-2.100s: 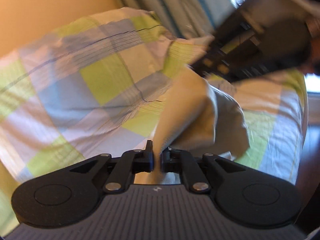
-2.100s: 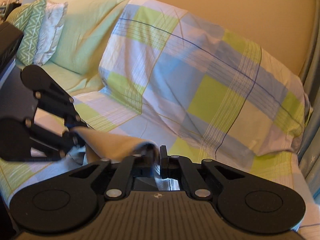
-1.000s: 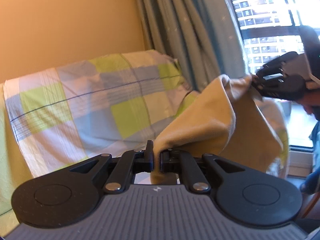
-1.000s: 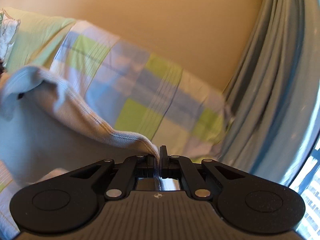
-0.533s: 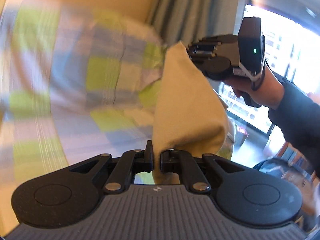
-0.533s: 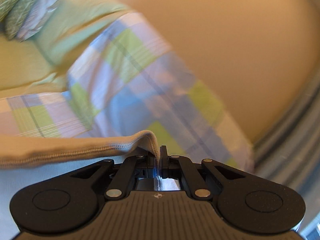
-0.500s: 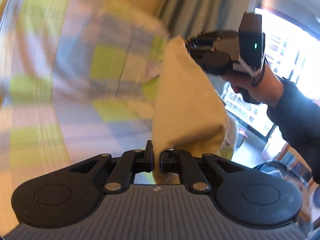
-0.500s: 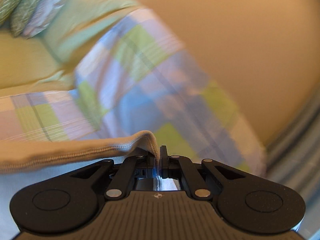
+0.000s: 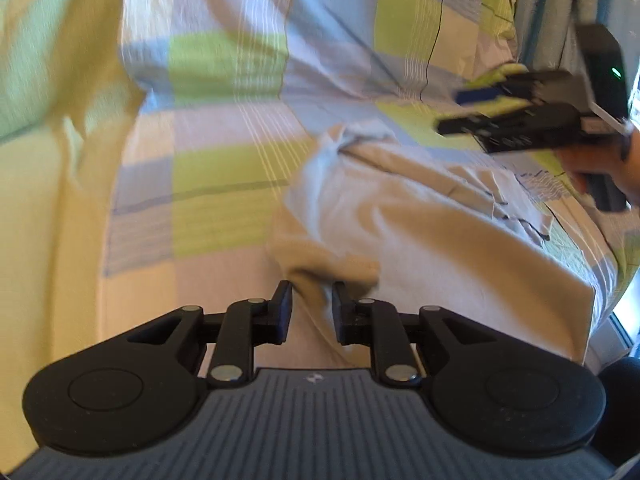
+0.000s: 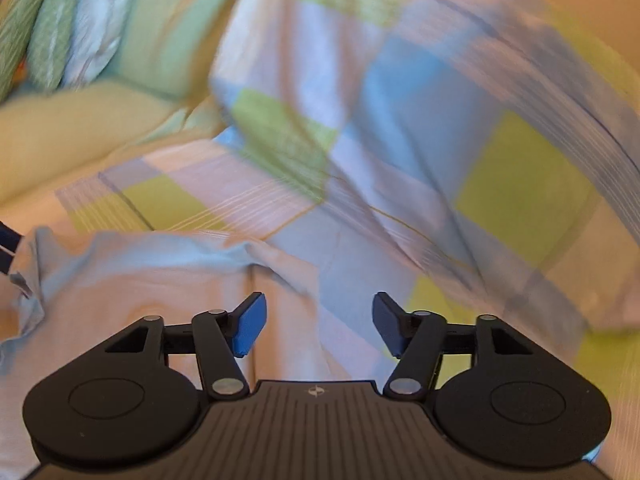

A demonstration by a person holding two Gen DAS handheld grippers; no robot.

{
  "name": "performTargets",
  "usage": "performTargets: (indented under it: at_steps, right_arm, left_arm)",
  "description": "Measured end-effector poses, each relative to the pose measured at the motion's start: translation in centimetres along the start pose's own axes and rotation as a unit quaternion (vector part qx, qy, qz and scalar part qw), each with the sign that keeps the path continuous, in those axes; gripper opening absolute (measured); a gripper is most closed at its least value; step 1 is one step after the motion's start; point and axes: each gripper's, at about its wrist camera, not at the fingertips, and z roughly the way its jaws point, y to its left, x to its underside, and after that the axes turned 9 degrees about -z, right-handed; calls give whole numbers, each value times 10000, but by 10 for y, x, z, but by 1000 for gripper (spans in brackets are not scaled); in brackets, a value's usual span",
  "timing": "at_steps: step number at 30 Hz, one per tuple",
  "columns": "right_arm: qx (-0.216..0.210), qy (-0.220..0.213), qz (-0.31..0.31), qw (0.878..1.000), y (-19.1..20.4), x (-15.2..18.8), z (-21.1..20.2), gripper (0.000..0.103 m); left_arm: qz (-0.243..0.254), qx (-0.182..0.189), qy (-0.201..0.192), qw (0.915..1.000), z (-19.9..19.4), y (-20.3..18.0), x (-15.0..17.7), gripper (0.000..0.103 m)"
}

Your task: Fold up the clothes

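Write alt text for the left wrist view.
The open left gripper straddles a fold of a beige garment lying rumpled on a checked sofa cover. The right gripper, blurred, hovers over the garment's far end.

Warm daylight comes from the right side. Both views are bright. The right wrist view has strong motion blur on the sheet (image 10: 400, 140). Fisheye distortion bends the edges, and corners are dark.
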Motion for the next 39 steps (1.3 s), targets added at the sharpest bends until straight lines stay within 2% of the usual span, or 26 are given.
performTargets:
  at_steps: [3, 7, 13, 16, 19, 21, 23, 26, 30, 32, 34, 36, 39]
  right_arm:
    - [152, 98, 543, 9984, -20, 35, -43, 64]
    - [347, 487, 764, 9953, -26, 84, -82, 64]
    - [382, 812, 564, 9944, -13, 130, -115, 64]
    - [305, 825, 319, 9956, -7, 139, -115, 59]
    - [470, 963, -446, 9932, 2, 145, -103, 52]
    - [587, 1190, -1350, 9819, 14, 152, -91, 49]
    - [571, 1357, -2227, 9637, 27, 162, -80, 45]
    - [490, 1249, -2771, 9514, 34, 172, -73, 42]
    - [567, 992, -3109, 9436, 34, 173, -64, 35]
    - [603, 932, -3086, 9447, 33, 175, -57, 26]
    - [656, 865, -3010, 9474, 33, 177, -52, 0]
    - [813, 700, -3007, 9477, 35, 178, -52, 0]
    - [1074, 565, -2644, 9567, 28, 175, -55, 0]
  left_arm:
    - [382, -81, -313, 9987, -15, -17, -13, 28]
    - [1017, -20, -543, 9933, -19, -51, -26, 30]
    - [1763, 326, -335, 9832, 2, -103, -30, 30]
    - [2258, 416, -191, 9731, 19, -126, -28, 31]
    - [2759, 364, -192, 9603, 41, -142, -32, 31]
    - [3062, 254, -241, 9513, 55, -148, -37, 31]
    - [3218, 193, -259, 9462, 68, -151, -45, 31]
    - [3378, 191, -275, 9406, 87, -155, -53, 31]
    - [3607, 322, -373, 9314, 102, -160, -54, 31]
    - [3887, 582, -510, 9181, 105, -162, -52, 32]
    - [4185, 667, -616, 9037, 113, -162, -50, 35]
    - [4322, 864, -610, 8955, 124, -160, -53, 35]
    - [4419, 1177, -493, 8879, 145, -158, -61, 35]
